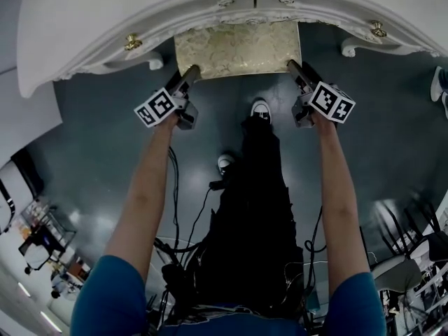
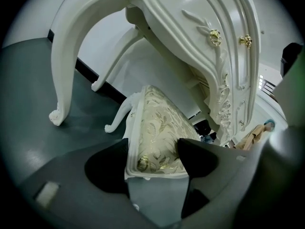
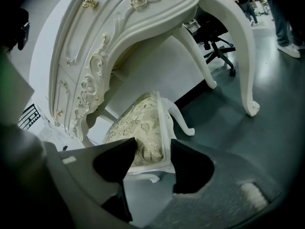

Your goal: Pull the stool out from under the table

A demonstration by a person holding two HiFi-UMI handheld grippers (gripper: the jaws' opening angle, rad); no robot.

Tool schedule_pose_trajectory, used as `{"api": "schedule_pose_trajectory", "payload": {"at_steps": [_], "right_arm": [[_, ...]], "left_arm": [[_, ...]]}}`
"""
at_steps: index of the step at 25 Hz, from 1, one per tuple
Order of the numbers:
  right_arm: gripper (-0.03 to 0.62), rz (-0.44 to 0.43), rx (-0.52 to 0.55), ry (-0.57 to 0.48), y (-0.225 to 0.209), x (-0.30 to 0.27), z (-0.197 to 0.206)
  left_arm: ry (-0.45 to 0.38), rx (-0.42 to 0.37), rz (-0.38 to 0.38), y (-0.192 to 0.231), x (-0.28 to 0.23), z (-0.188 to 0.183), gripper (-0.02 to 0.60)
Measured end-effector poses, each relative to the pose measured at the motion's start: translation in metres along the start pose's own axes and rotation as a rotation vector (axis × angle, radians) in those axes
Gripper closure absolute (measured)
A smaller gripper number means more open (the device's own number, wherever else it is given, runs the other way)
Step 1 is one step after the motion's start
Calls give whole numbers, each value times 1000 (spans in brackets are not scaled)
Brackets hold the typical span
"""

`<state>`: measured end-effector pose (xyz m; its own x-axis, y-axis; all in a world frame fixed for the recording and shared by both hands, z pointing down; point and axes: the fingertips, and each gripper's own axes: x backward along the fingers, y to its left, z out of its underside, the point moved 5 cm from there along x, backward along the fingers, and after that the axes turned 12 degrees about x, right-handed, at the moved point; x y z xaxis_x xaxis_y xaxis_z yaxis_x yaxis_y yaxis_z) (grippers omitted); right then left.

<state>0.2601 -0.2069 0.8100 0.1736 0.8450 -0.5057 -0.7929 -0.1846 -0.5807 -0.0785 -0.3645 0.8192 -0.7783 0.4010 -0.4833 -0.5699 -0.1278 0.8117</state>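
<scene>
The stool (image 1: 238, 47), white-framed with a gold-patterned cushion, stands partly under the ornate white table (image 1: 210, 5), its front edge towards me. My left gripper (image 1: 190, 71) is at the stool's front left corner. In the left gripper view its jaws (image 2: 155, 156) straddle that corner of the stool (image 2: 157, 128), and the pads press on the frame and cushion. My right gripper (image 1: 292, 66) is at the front right corner. In the right gripper view it (image 3: 148, 156) is shut on the stool's (image 3: 138, 123) edge in the same way.
The table's curved legs (image 2: 59, 94) (image 3: 245, 80) stand on the dark floor on either side of the stool. My shoes (image 1: 260, 108) are just behind the stool. A black office chair (image 3: 217, 37) and a person's legs (image 3: 286, 23) are beyond the table. Cables hang near my body.
</scene>
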Motion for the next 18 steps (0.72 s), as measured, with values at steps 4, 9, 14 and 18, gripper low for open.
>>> {"api": "schedule_pose_trajectory", "payload": {"at_steps": [4, 9, 14, 18], "right_arm": [[358, 10, -5, 33, 9, 21, 27], [358, 35, -5, 66, 17, 53, 64], [358, 58, -18, 95, 25, 82, 100], [356, 64, -34, 123, 35, 102, 125]], "left_arm": [[21, 8, -9, 9, 26, 22, 233], [59, 10, -8, 19, 58, 51, 233], [102, 0, -12, 28, 86, 76, 232], [139, 5, -26, 35, 108, 98, 232]]}}
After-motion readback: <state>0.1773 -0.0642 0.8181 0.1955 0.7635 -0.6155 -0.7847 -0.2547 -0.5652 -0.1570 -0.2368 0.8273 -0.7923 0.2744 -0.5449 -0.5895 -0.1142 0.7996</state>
